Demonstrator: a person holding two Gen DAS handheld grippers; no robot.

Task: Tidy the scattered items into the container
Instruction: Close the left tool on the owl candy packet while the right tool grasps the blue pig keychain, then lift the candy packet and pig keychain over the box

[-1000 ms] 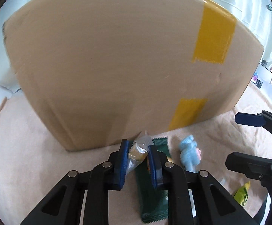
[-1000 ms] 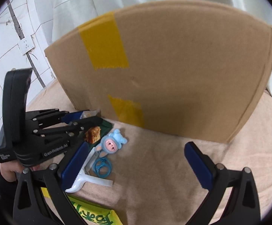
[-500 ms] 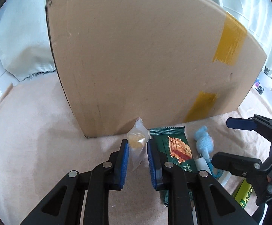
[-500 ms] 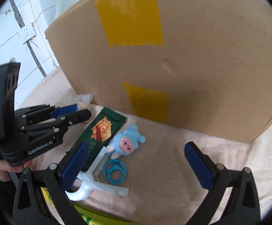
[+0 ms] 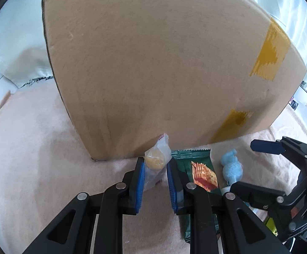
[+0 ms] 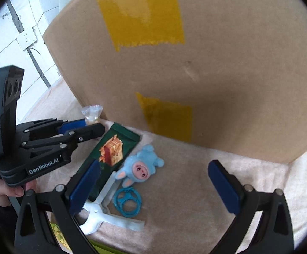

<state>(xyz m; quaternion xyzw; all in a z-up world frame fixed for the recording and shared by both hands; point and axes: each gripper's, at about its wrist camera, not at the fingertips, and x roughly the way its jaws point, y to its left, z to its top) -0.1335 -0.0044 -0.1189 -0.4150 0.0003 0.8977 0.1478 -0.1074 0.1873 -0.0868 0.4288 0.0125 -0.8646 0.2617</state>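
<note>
Reading "GenRobot.AI" on left gripper [image 6: 83,127]; green wafer packet [image 6: 113,150] lettering illegible.

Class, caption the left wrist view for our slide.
Left gripper pinches a clear packet holding a yellow sweet before a tall brown cardboard box.

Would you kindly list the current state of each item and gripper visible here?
Left gripper: jaws shut on the clear plastic packet with a yellow sweet.
Right gripper: jaws open, nothing between them.
Brown cardboard box: upright on the cloth; top out of view.
Dark green snack wrapper: lying flat.
Blue plush keychain toy: lying face up.
White plastic clip: lying flat.
</note>
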